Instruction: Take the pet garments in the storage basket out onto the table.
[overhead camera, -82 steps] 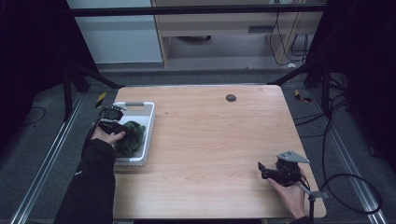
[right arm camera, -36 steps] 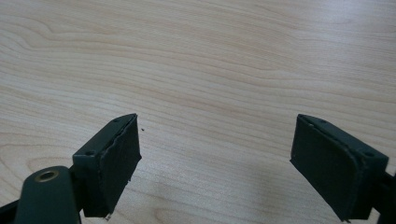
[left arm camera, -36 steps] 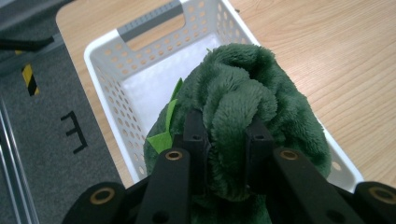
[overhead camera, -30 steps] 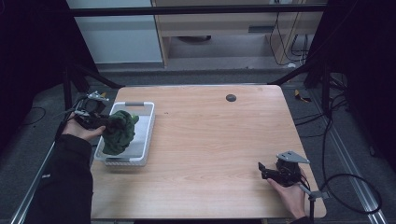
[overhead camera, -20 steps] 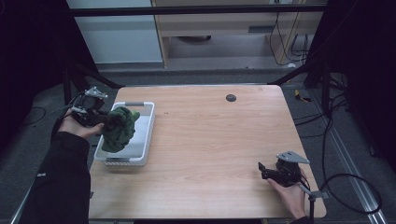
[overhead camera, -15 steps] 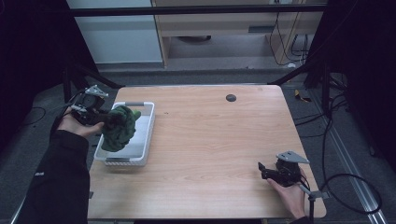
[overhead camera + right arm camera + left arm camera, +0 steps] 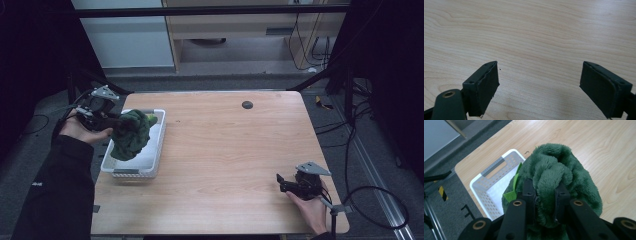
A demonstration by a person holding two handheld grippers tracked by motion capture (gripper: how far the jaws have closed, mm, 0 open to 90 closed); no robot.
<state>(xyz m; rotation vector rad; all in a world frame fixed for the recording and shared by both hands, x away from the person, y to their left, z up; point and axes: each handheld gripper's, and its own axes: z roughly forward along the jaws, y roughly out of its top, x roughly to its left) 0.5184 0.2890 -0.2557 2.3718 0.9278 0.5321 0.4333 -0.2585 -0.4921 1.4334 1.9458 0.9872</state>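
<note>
A dark green plush toy (image 7: 130,137) hangs above the white perforated basket (image 7: 157,145) at the table's left edge. My left gripper (image 7: 111,121) is shut on a fold of it. In the left gripper view the two black jaws pinch the fuzzy green plush toy (image 7: 559,172) near the left gripper (image 7: 544,195) tips, with a light green felt piece beside them and the white basket (image 7: 489,182) below. My right gripper (image 7: 281,181) rests low at the table's front right, held in a hand. The right gripper (image 7: 539,85) stands open over bare wood, nothing between its jaws.
A small dark round hole (image 7: 247,104) sits near the table's (image 7: 225,150) far edge. Cables (image 7: 370,195) trail on the floor at the right. Dark frame bars run along both sides. A pale cabinet stands beyond the table.
My left gripper has lifted the green plush toy up out of the basket and a little toward the left. The right gripper has stayed put.
</note>
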